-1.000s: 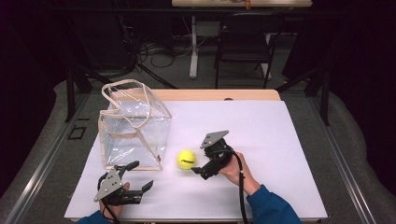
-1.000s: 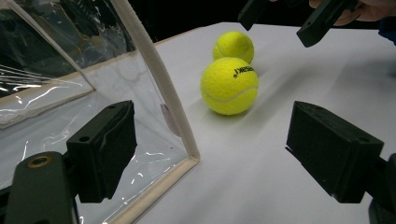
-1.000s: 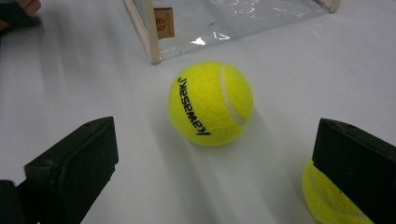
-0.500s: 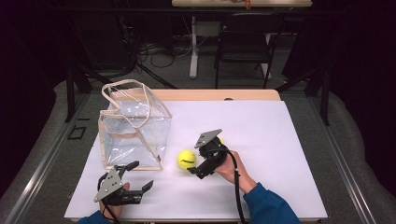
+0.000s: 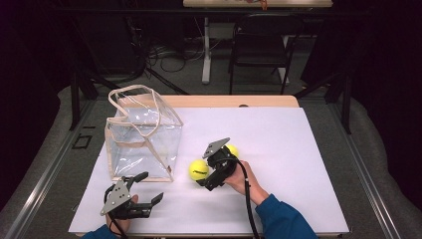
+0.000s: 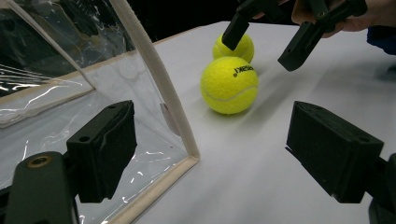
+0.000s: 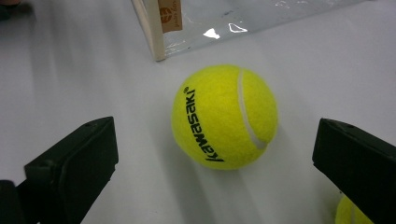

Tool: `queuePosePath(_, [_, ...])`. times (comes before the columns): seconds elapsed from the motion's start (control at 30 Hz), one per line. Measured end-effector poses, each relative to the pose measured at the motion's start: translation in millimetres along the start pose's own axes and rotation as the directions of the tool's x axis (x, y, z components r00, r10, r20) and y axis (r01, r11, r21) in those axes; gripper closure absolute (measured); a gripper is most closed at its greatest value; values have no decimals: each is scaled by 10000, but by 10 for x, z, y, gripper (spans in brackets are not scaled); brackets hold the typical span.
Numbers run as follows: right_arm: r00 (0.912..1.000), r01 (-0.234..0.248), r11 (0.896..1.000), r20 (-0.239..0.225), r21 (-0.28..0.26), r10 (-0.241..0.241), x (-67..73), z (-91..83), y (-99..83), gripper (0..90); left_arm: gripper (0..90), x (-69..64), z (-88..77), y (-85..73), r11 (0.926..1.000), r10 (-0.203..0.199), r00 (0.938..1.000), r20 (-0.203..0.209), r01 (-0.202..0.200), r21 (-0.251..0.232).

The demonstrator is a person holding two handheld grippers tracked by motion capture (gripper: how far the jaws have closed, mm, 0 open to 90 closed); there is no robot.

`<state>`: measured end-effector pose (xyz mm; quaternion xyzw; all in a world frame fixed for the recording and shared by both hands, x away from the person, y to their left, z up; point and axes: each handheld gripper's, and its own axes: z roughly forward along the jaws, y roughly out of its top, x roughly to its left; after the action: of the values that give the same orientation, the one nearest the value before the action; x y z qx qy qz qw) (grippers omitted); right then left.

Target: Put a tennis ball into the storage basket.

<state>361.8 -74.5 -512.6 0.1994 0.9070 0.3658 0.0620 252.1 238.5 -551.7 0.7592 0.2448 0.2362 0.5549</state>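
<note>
A yellow tennis ball (image 5: pixel 198 169) marked "kawasaki" (image 7: pixel 224 116) lies on the white table just right of a clear plastic bag (image 5: pixel 142 134). My right gripper (image 5: pixel 206 173) is open, and the ball lies just ahead of its spread jaws, untouched. A second yellow ball (image 5: pixel 232 150) rests behind that gripper, and it peeks in at the bottom right of the right gripper view (image 7: pixel 350 212). My left gripper (image 5: pixel 150 187) stands open and empty near the table's front edge, by the bag's front corner (image 6: pixel 182 140). From there both balls (image 6: pixel 229 85) (image 6: pixel 236 46) and the right gripper (image 6: pixel 266 39) are in sight.
The bag stands upright with beige trim and handles (image 5: pixel 134 94), its mouth open upward. The white table sheet (image 5: pixel 298 149) stretches bare to the right. A dark chair (image 5: pixel 259 45) and cables stand beyond the far edge.
My right gripper has edged left up to the near ball, uncovering the second ball behind it. The left gripper and the bag have stayed put.
</note>
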Motion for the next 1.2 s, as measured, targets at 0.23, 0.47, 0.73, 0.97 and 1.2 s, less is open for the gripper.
queuePosePath(0.23, [9998,113,9999,-133,115,-112,22,76,9,0,158,2,-2,3,10000,51,10000,21,-51,23])
queuePosePath(0.47, [9999,124,9998,-26,137,-124,12,133,11,0,158,2,-3,0,10000,7,10000,29,-7,3])
queuePosePath(0.73, [10000,25,9996,-61,266,-24,-5,213,2,0,158,0,-2,-1,10000,-16,10000,13,16,4])
queuePosePath(0.97, [10000,-25,9986,84,521,21,-11,302,17,0,159,9,1,-4,10000,-20,10000,64,20,-3])
queuePosePath(1.2, [9994,-82,9977,336,668,60,-21,357,16,112,158,10,-3,-4,10000,-6,10000,84,6,20])
